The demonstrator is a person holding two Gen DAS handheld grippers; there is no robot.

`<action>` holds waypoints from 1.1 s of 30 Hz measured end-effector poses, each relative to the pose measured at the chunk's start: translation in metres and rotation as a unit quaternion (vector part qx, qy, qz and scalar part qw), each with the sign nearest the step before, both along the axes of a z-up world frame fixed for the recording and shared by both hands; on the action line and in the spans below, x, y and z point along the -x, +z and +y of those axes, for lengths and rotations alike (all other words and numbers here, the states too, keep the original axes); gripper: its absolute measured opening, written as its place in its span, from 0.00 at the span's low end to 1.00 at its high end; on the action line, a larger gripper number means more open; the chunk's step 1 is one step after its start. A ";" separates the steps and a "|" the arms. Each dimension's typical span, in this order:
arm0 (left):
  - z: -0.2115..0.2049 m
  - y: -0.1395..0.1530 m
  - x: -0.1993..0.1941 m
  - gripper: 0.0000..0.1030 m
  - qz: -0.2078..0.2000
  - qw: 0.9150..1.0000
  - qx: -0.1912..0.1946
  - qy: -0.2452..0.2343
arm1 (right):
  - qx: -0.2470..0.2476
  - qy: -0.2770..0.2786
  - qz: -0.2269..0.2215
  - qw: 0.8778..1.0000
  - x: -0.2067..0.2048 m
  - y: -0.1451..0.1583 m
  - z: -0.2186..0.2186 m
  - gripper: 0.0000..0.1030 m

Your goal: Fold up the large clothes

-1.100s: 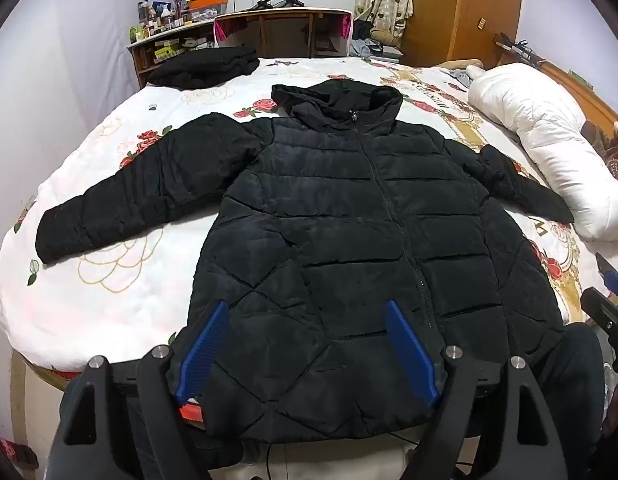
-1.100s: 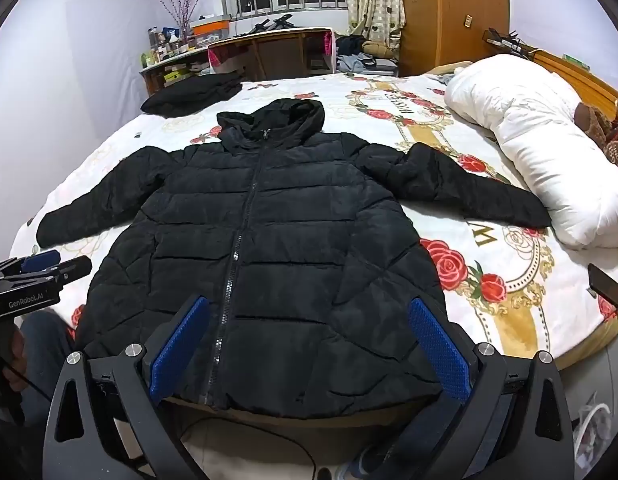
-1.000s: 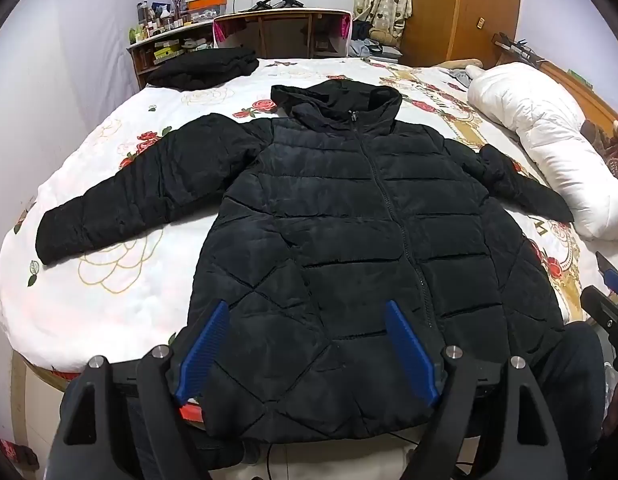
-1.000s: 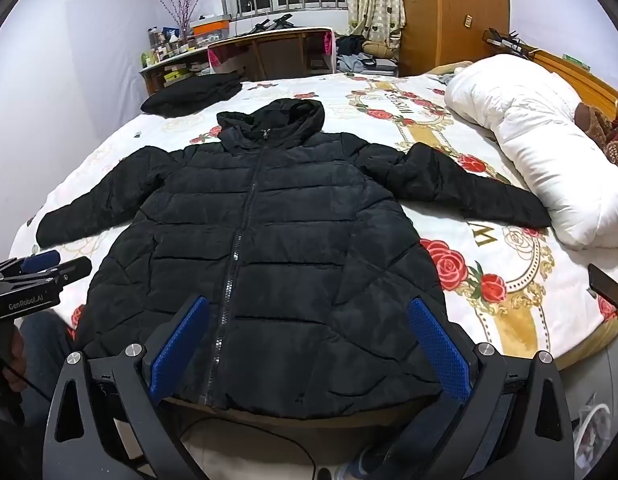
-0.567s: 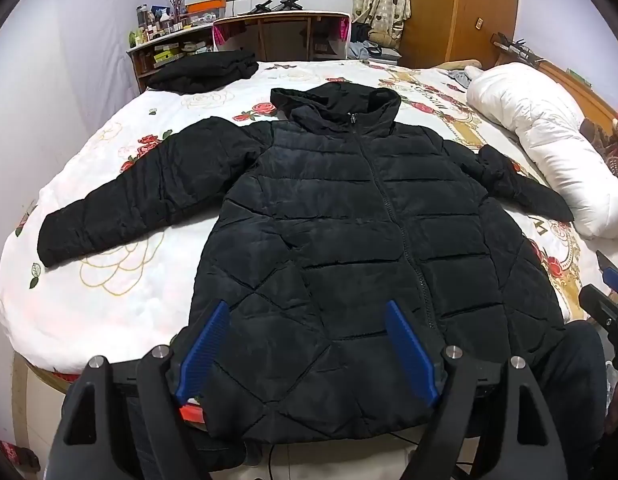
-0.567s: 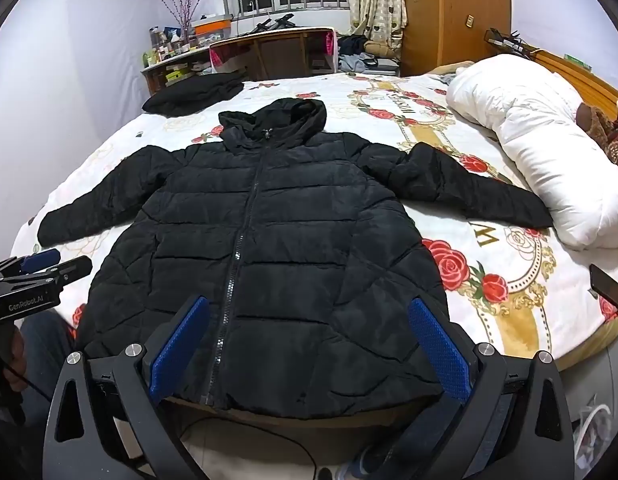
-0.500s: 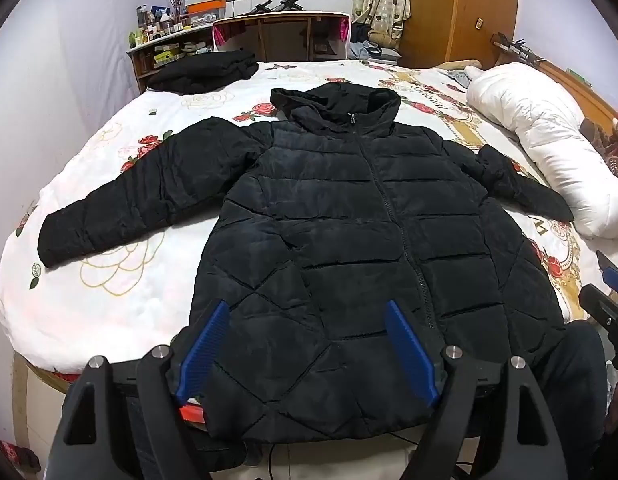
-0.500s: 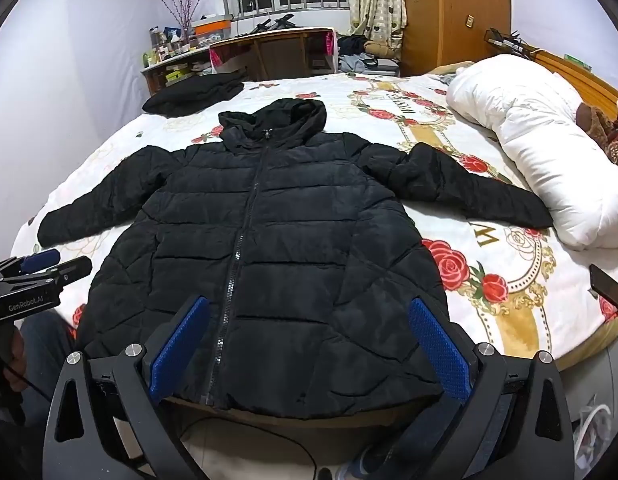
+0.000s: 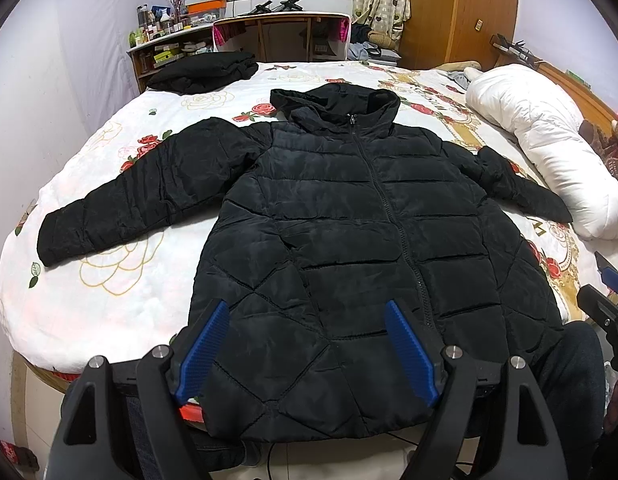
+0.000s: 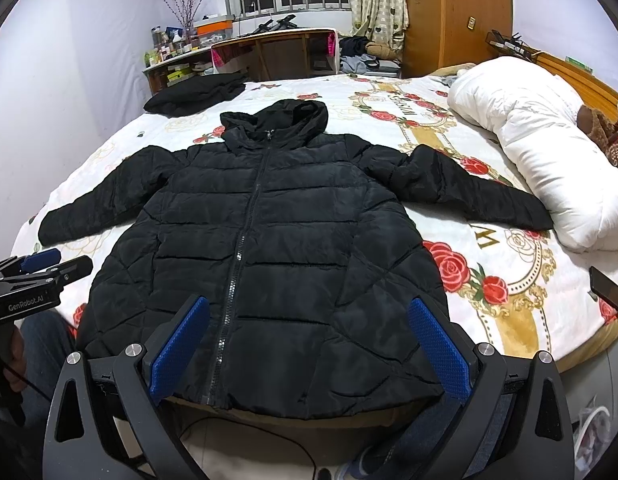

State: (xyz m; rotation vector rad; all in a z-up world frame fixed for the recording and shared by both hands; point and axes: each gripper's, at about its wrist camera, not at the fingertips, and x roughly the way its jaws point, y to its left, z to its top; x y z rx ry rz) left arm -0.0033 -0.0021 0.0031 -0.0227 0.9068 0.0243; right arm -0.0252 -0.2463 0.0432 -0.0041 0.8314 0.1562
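Note:
A black hooded puffer jacket (image 9: pixel 349 232) lies flat and zipped on the bed, front up, both sleeves spread out to the sides; it also shows in the right wrist view (image 10: pixel 269 240). Its hem hangs at the bed's near edge. My left gripper (image 9: pixel 307 344) is open and empty, held just in front of the hem on the jacket's left half. My right gripper (image 10: pixel 309 340) is open and empty in front of the hem on the right half. Each gripper shows at the edge of the other's view.
The bed (image 9: pixel 109 280) has a white rose-print cover. A folded black garment (image 9: pixel 201 72) lies at its far left corner. A white duvet roll (image 10: pixel 549 152) and a teddy bear (image 10: pixel 605 128) lie at the right. A phone (image 10: pixel 607 290) lies near the right edge. A desk and wardrobe stand behind.
Both views have crept very slightly; the jacket has not moved and both grippers stay open.

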 end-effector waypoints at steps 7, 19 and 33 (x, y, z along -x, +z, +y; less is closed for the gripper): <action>0.000 0.000 0.000 0.80 0.000 1.000 0.001 0.000 | 0.000 0.001 -0.001 1.000 0.000 0.002 0.005 0.97; -0.001 0.001 0.000 0.80 0.000 1.000 0.003 0.001 | -0.001 0.001 -0.001 1.000 0.000 0.002 0.004 0.97; -0.006 0.002 -0.001 0.80 0.002 1.000 0.004 -0.001 | 0.000 0.001 -0.001 1.000 -0.001 0.004 0.007 0.97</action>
